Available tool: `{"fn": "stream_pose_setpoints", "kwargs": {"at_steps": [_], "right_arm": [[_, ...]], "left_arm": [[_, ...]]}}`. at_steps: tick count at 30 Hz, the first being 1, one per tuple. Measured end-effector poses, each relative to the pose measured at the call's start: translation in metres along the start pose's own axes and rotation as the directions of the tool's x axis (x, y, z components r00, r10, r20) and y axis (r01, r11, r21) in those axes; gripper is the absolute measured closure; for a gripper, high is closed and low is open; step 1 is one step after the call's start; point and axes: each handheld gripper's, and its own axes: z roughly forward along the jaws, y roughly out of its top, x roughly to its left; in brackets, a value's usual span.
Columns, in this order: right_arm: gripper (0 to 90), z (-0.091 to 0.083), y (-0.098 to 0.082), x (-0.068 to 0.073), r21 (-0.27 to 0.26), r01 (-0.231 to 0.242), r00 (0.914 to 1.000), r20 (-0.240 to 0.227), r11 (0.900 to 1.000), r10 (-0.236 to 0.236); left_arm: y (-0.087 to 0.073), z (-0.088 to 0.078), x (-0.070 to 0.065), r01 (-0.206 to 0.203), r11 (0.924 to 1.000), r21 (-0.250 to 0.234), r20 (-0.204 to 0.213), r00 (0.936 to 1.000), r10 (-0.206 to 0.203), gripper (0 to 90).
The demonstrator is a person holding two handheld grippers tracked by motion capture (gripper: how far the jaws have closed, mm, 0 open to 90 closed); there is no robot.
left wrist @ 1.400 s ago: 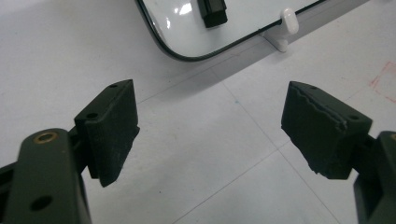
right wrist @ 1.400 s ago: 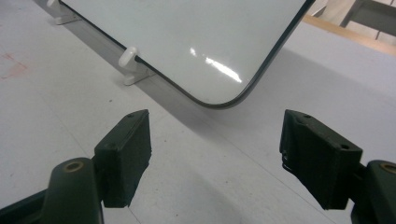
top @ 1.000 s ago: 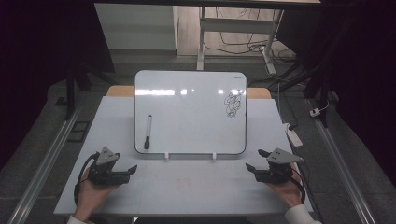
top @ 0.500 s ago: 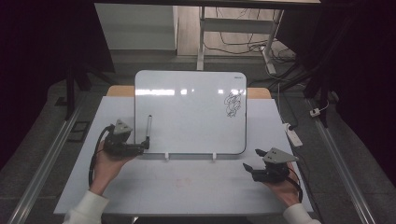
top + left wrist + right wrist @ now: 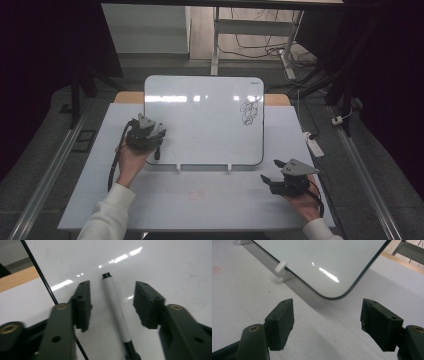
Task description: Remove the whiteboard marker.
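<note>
Item: our left gripper point(image 5: 112, 305), jaws just closing, half-open astride a white black-capped marker pen point(image 5: 117, 312) on the glossy whiteboard point(image 5: 200, 125), pads not touching. Our right gripper point(image 5: 327, 322): wide open, empty.

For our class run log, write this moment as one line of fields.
left gripper: jaws just closing around marker, pads not touching | marker: lying on whiteboard | right gripper: open over table

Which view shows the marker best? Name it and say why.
The left gripper view: the marker lies on the whiteboard between the left gripper's jaws, which have just been closing and do not touch it yet. In the high view the gripper covers most of the marker.
</note>
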Motion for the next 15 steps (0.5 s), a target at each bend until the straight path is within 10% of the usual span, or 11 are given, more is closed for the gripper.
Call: {"fn": "stream_pose_setpoints", "kwargs": {"at_steps": [7,15], "right_arm": [[27.1,-0.0009,0.0018,0.0011,-0.006,0.002,0.9998,0.019,1.0,-0.002],[27.4,-0.0006,0.0028,0.0023,-0.006,0.011,0.9996,0.026,1.0,-0.011]], "left_arm": [[-0.0013,0.0064,-0.006,-0.042,0.9991,0.005,-0.033,0.9986,0.042,73.3],[-0.0011,0.0061,-0.0087,-0.024,0.9997,0.002,0.026,0.9994,0.023,81.4]]}}
